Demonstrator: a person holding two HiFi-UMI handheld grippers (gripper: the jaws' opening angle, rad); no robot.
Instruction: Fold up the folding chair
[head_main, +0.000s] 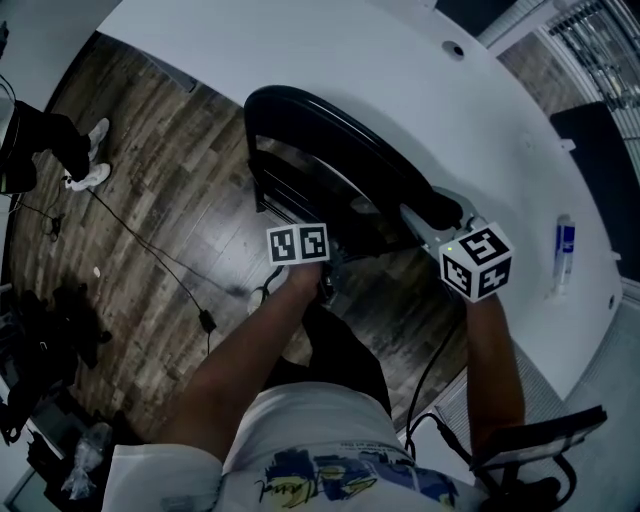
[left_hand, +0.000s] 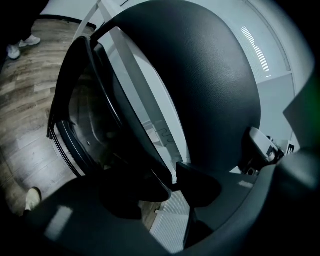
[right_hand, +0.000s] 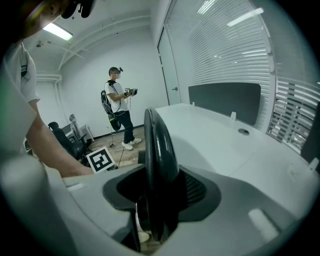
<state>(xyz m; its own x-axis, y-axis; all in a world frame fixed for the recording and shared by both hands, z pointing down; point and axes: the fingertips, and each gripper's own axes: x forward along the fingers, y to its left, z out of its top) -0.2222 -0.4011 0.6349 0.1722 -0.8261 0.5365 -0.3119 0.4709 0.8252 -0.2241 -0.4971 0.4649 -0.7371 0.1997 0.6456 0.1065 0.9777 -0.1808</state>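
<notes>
Beside one white table (head_main: 300, 60), one black folding chair (head_main: 340, 150): left gripper (left_hand: 173, 180) clamps its rim; right gripper (right_hand: 159, 197) straddles it, jaws apart.

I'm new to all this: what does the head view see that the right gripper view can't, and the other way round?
Only the head view: a small blue-and-white bottle lying on the white table.

Only the right gripper view: window blinds, a door, a ceiling light and a grey divider panel.

Both: the black folding chair, the table, the wooden floor, and a bystander, seen whole from the gripper but only as legs and white shoes from the head.
</notes>
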